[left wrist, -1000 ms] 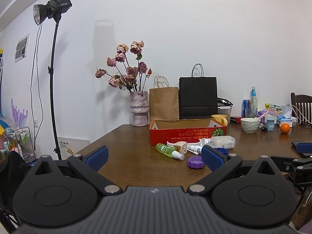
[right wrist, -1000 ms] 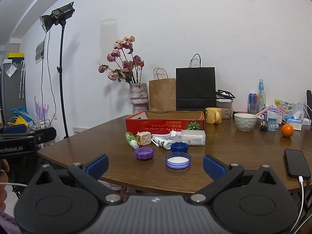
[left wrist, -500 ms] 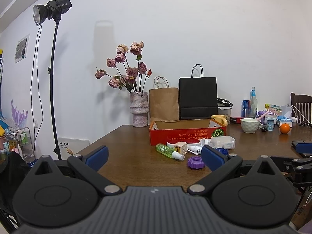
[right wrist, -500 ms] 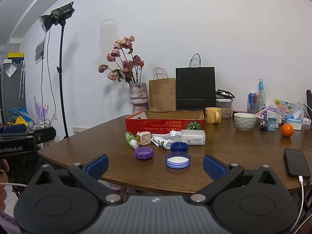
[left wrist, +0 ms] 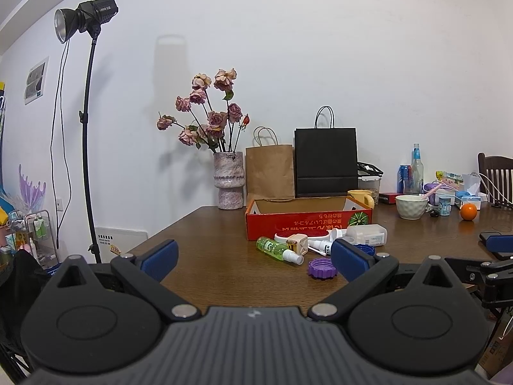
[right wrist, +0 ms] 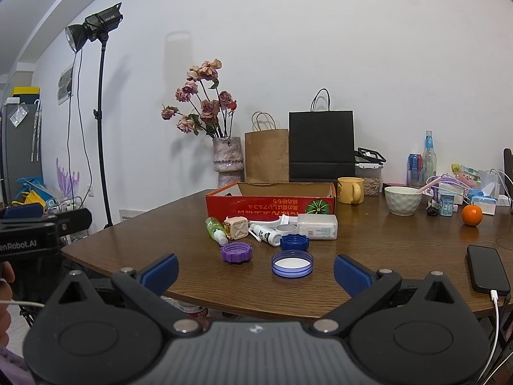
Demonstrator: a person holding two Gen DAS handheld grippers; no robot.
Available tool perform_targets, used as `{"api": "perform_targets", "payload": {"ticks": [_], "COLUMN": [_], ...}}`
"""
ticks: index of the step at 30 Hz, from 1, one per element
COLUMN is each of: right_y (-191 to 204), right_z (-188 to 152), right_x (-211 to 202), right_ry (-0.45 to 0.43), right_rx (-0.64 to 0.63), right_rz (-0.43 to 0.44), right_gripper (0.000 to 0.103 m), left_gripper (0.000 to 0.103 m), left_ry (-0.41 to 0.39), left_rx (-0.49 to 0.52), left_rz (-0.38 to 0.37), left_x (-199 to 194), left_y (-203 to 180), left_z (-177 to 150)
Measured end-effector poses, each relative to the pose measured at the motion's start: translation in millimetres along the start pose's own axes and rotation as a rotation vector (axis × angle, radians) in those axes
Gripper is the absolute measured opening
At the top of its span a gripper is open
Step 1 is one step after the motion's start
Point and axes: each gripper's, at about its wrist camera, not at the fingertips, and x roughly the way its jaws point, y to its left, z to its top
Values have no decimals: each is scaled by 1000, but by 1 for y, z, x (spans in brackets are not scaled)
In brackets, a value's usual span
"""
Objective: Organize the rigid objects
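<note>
A red cardboard box (right wrist: 271, 203) (left wrist: 309, 219) stands open on the brown table (right wrist: 368, 250). In front of it lie a green spray bottle (right wrist: 215, 229) (left wrist: 278, 250), a beige cube (right wrist: 236, 228), a white spray bottle (right wrist: 265, 233), a clear plastic case (right wrist: 317, 226), a purple lid (right wrist: 236, 252) (left wrist: 322, 268), a dark blue lid (right wrist: 294, 242) and a wide blue lid (right wrist: 292, 263). My left gripper (left wrist: 255, 256) is open and empty, short of the table's near edge. My right gripper (right wrist: 256, 271) is open and empty, just before the wide blue lid.
A vase of flowers (right wrist: 227, 160), brown bag (right wrist: 266, 155) and black bag (right wrist: 321, 144) stand behind the box. A yellow mug (right wrist: 351, 190), white bowl (right wrist: 403, 200), orange (right wrist: 472, 215) and phone (right wrist: 487, 268) lie to the right. A light stand (right wrist: 102, 112) is left.
</note>
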Motion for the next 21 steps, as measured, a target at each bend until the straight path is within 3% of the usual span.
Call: {"api": "perform_targets", "payload": {"ticks": [21], "right_y": [-5], "right_z": [1], "right_x": [4], "right_ry": [12], "right_rx": [12], "right_rz": [-7], "right_gripper": [103], "left_gripper": [103], "left_ry": [7], "left_rx": [-7], "left_rz": [-10], "left_x": [3], "left_y": [2], "left_z": [-1]}}
